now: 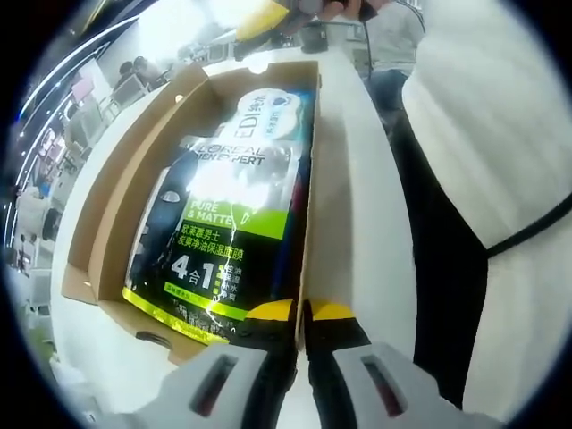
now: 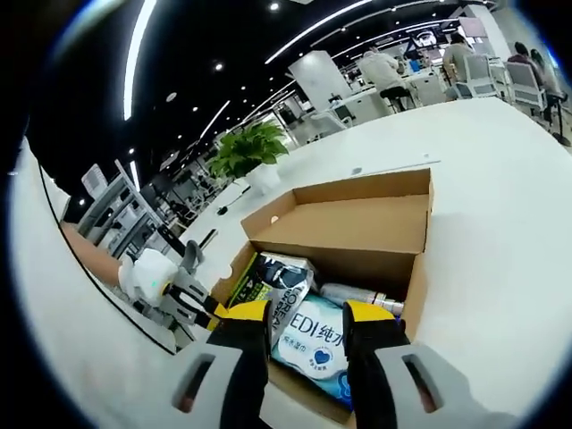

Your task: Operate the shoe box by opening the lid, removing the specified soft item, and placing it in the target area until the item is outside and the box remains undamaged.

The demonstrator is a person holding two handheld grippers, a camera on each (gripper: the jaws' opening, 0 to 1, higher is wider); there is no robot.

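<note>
In the left gripper view, the left gripper is seen pressed together on the near wall of the open brown cardboard shoe box. A black-and-green foil pouch lies inside, just ahead, with a white-and-blue soft tissue pack beyond.

In the right gripper view, the right gripper is held spread above the tissue pack in the box, lid folded back; the left gripper is seen at its left.

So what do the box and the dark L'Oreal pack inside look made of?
The box looks like plain brown cardboard, matte, with raw cut edges. The dark pack seems to be glossy plastic film: glare streaks and wrinkles cross its print.
</note>
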